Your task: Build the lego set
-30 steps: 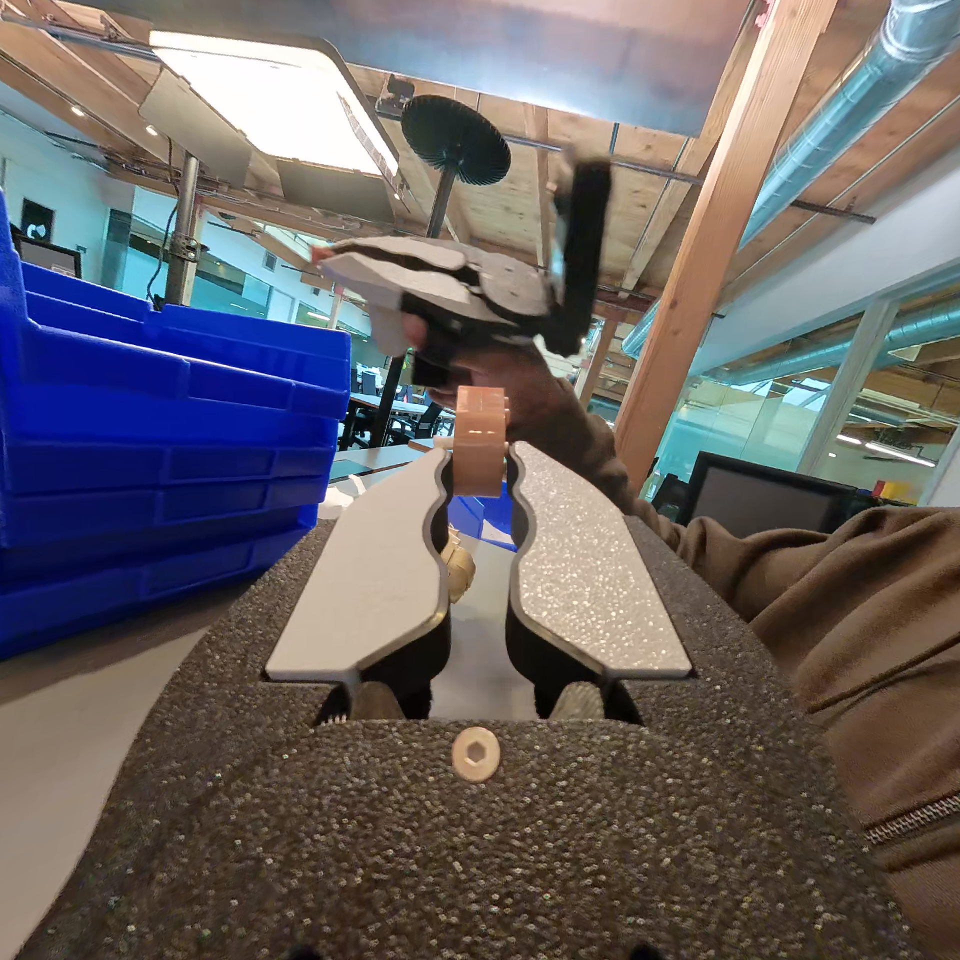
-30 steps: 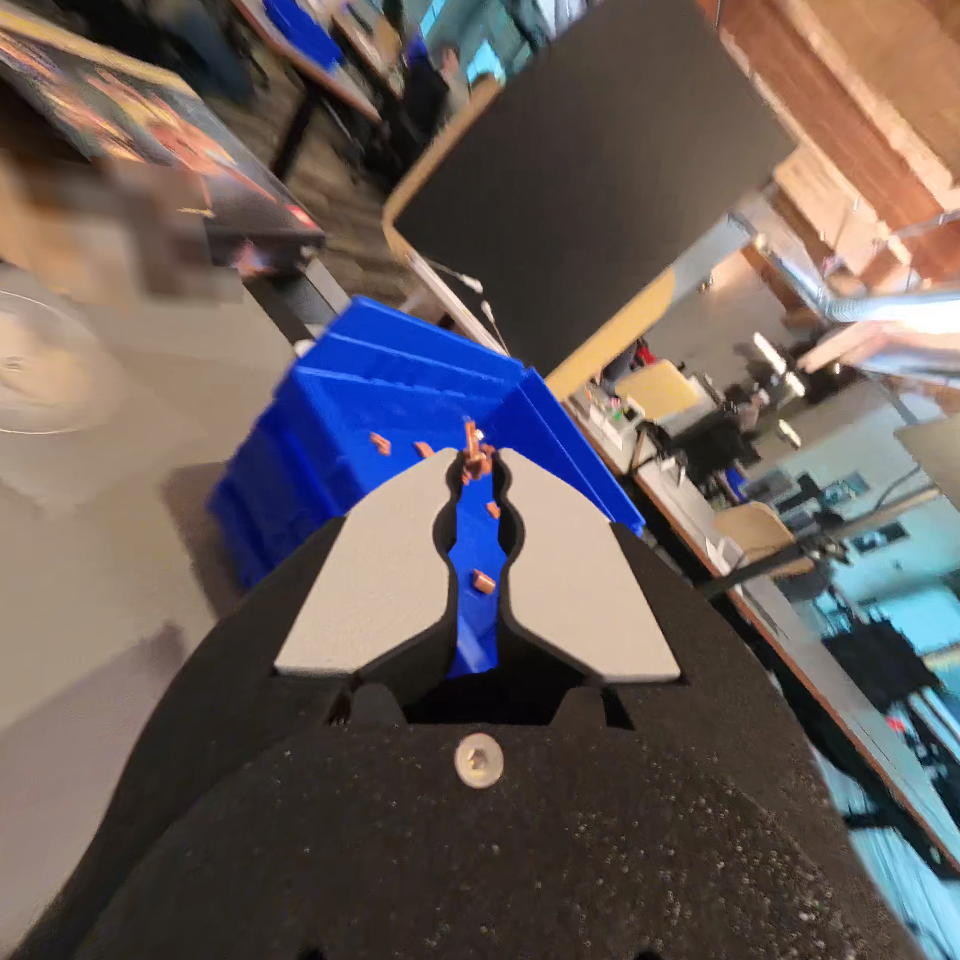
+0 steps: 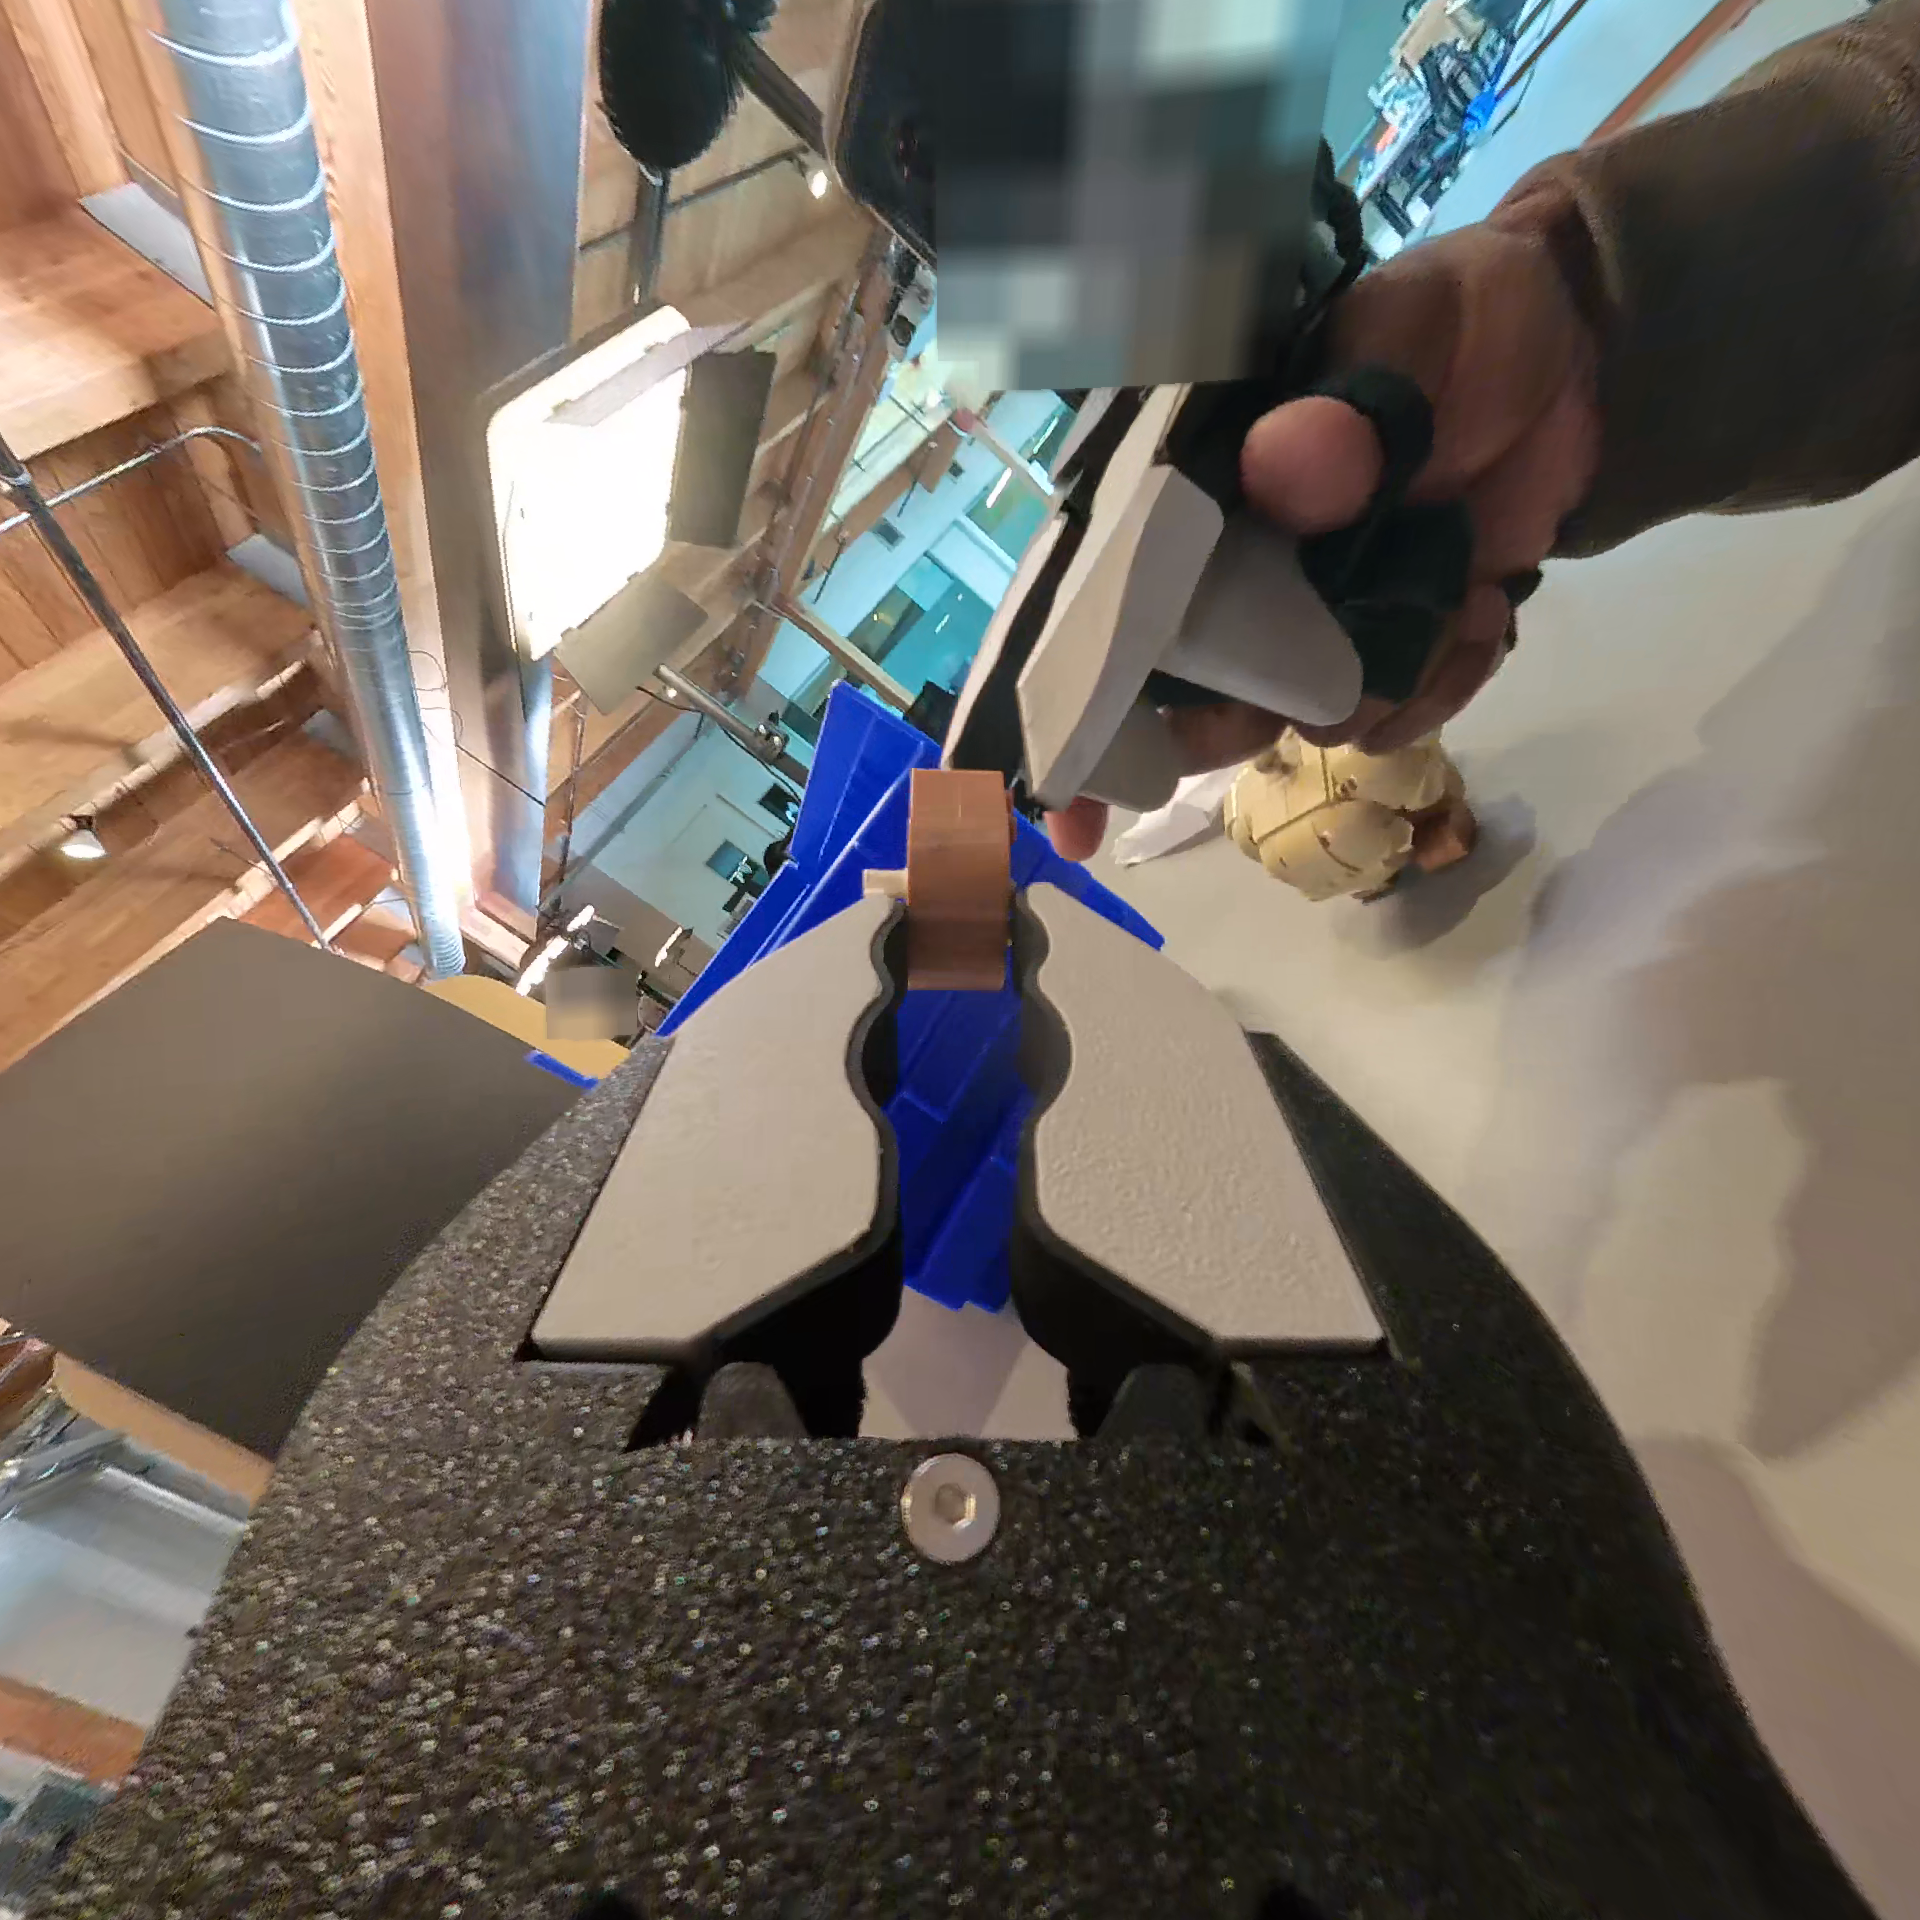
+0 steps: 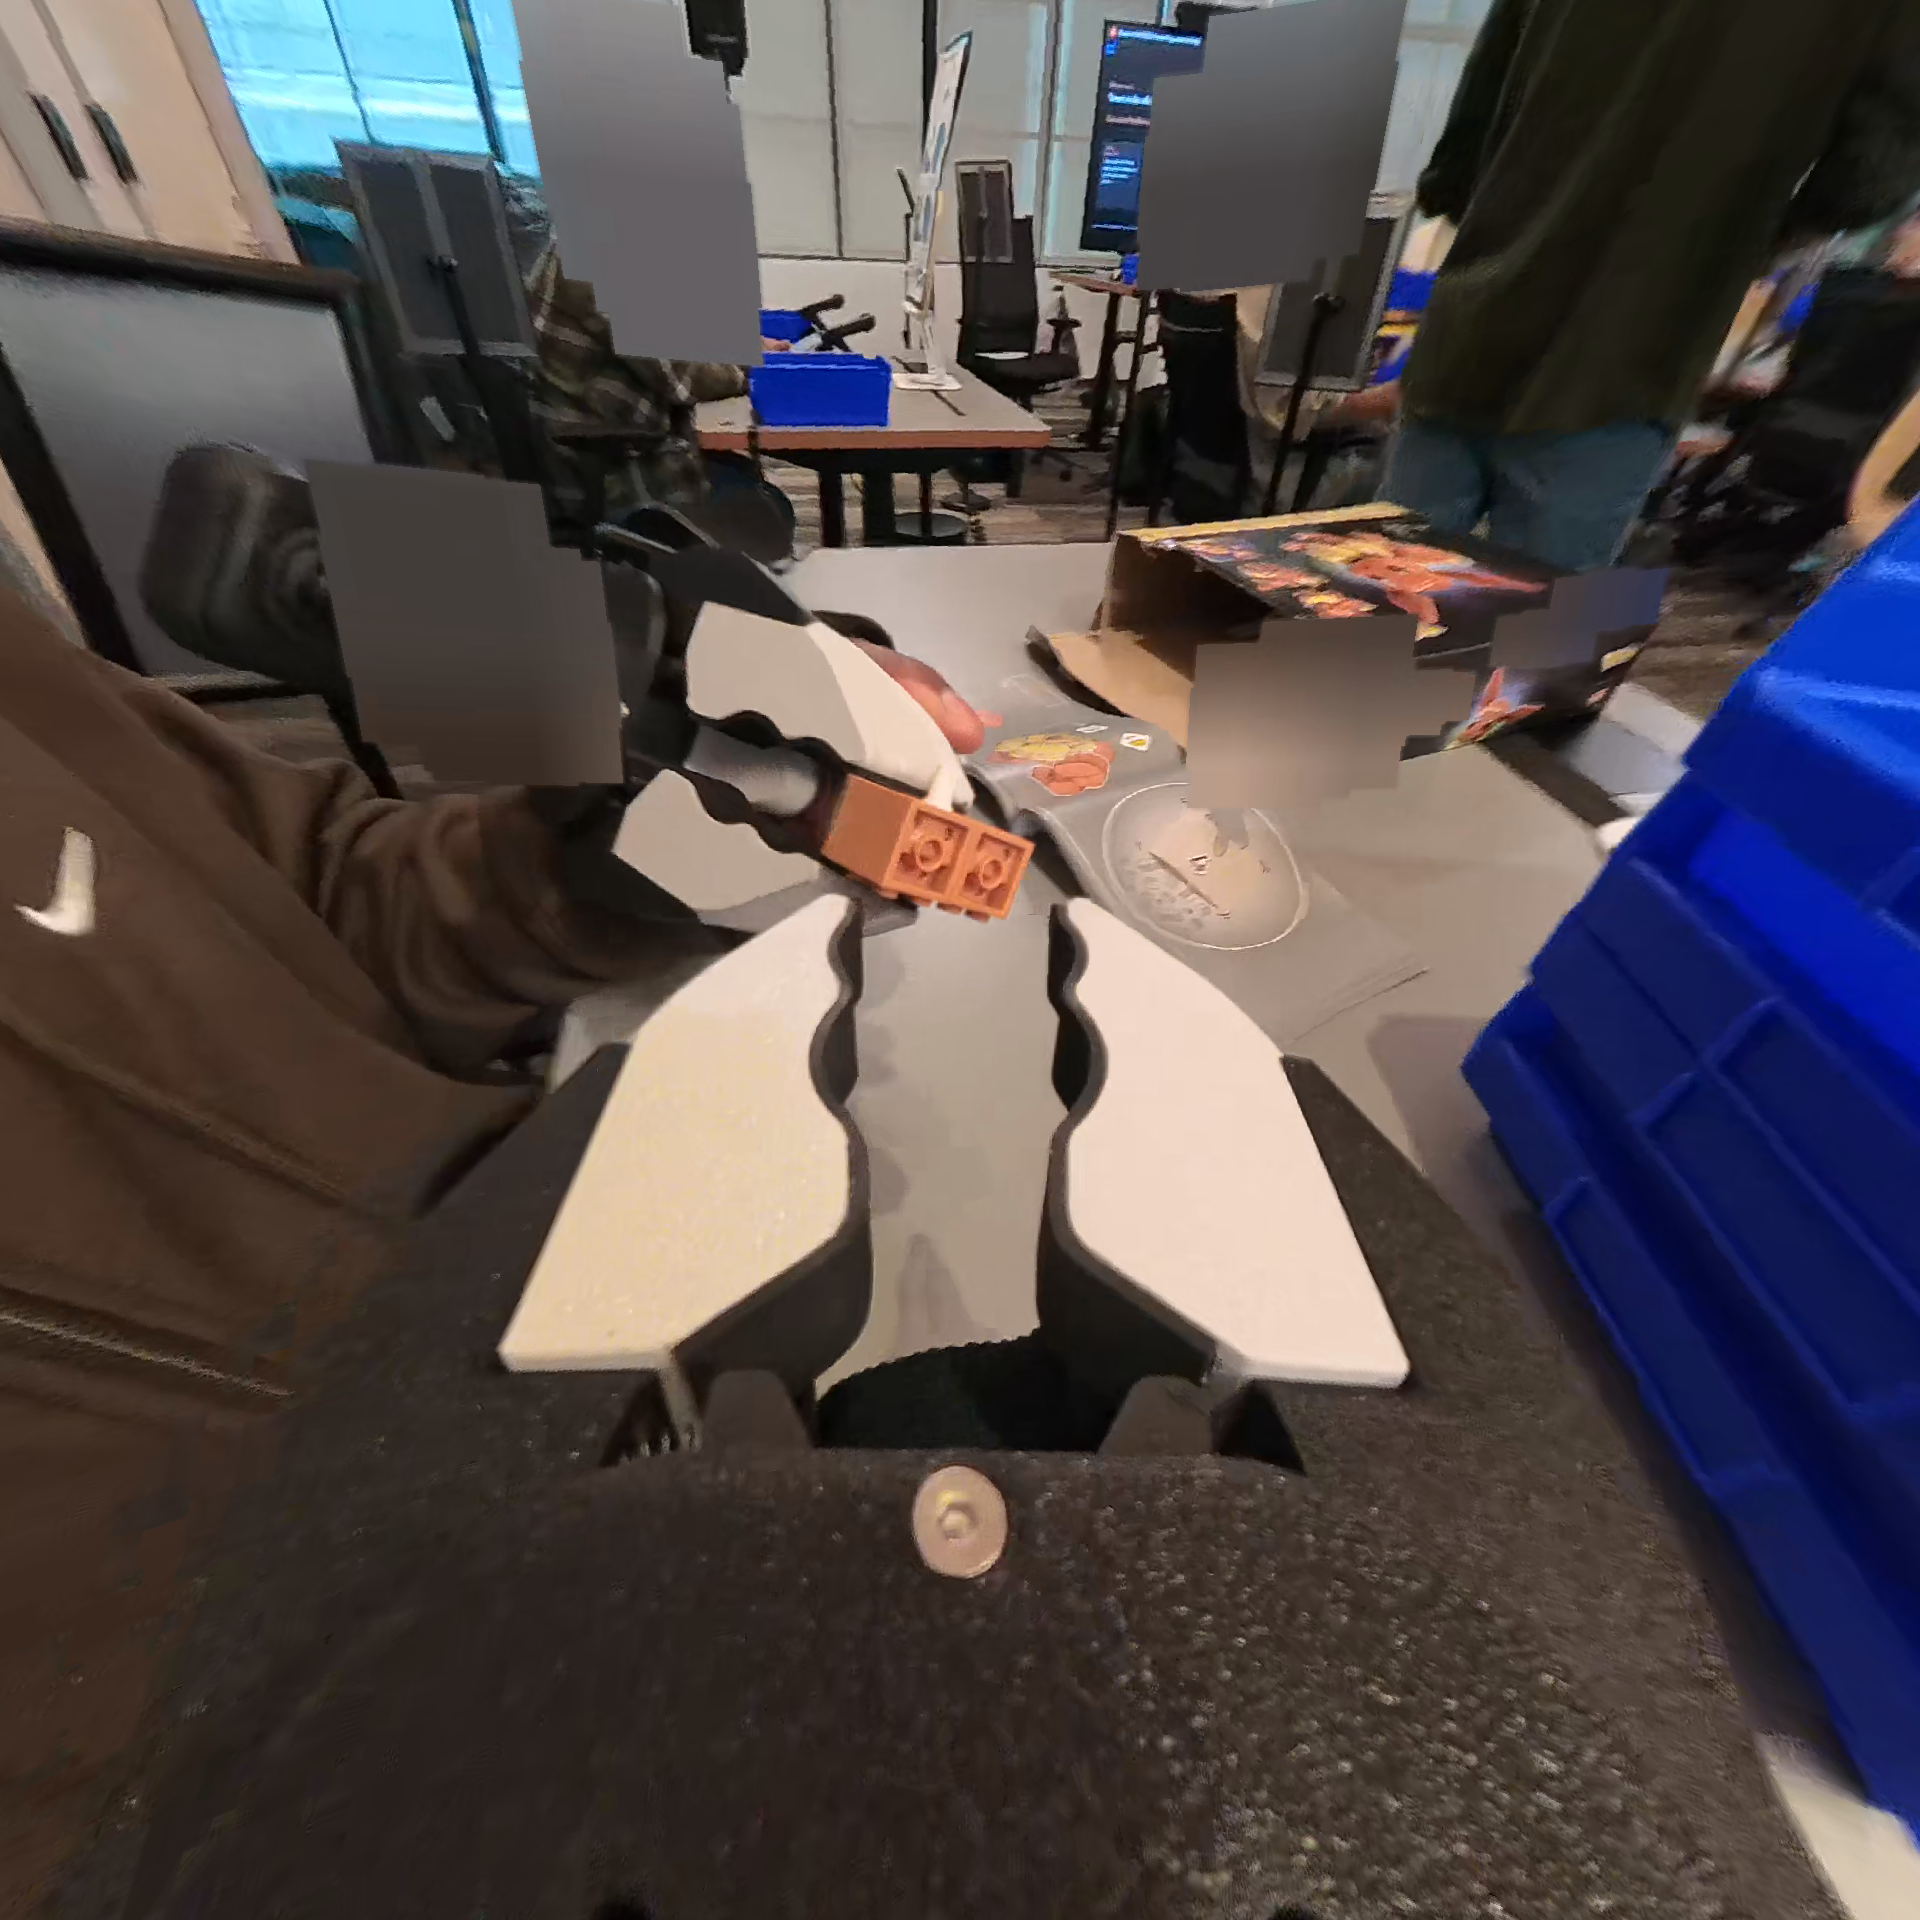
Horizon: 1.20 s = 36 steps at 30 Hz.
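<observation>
Orange brick (image 3: 957,883) pinched in left gripper (image 3: 956,914) tips

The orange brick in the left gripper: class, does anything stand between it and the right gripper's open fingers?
Nothing visible does. The orange brick, clamped in the left gripper, sits just ahead of the right gripper, off toward one fingertip. The jaws stand apart with only bare grey table showing between them.

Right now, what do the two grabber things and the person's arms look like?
Each gripper, left and right, has two pale grey fingers with wavy black inner edges on a speckled black body with one silver screw. The person's sleeves are brown; black straps loop over the right hand's fingers.
</observation>
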Each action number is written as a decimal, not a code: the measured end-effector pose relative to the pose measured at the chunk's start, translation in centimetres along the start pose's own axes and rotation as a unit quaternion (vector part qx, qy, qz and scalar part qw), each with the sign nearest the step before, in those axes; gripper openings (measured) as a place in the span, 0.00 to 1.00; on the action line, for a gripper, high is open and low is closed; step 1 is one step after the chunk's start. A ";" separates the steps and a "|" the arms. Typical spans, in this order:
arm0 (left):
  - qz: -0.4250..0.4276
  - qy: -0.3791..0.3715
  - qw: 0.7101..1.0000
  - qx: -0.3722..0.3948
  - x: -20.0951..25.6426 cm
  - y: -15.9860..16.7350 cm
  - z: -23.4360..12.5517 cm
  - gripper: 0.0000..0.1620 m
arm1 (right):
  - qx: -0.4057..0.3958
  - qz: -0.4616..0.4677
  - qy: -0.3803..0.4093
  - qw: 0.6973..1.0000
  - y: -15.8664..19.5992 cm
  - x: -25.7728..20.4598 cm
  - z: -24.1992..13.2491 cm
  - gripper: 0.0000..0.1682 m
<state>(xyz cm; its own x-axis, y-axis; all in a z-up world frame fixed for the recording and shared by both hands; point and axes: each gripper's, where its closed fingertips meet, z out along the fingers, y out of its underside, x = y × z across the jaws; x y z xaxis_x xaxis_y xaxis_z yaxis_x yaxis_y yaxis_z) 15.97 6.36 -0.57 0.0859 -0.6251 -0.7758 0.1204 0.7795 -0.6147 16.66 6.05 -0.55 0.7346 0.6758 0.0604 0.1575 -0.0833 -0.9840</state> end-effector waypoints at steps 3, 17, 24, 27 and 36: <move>0.000 0.013 1.000 -0.020 0.5 0.6 0.2 0.11 | -0.017 -0.114 0.045 0.992 0.8 0.3 0.0 0.21; -0.403 0.153 0.897 0.097 -0.6 -1.4 -1.4 0.11 | 0.012 -0.195 0.036 0.980 0.3 -1.1 -0.1 0.19; -0.537 0.205 0.802 0.161 -1.2 -2.2 -2.0 0.11 | 0.054 -0.134 0.016 0.989 -0.8 -1.4 -0.5 0.17; -0.558 0.215 0.784 0.170 -1.2 -2.3 -2.0 0.11 | 0.061 -0.121 0.008 0.991 -0.8 -1.7 -0.5 0.16; -0.572 0.223 0.771 0.170 -1.1 -2.3 -2.0 0.11 | 0.083 -0.065 -0.028 0.994 -1.3 -2.4 -0.3 0.16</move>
<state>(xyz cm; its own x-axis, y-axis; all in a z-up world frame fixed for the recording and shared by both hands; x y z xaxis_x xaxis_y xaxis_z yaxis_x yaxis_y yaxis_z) 13.62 5.38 1.40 -0.6079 -0.7607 0.2276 0.1242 -0.3742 -0.9190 14.89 4.37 0.63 0.6771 0.7127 0.1833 0.1334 0.1261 -0.9830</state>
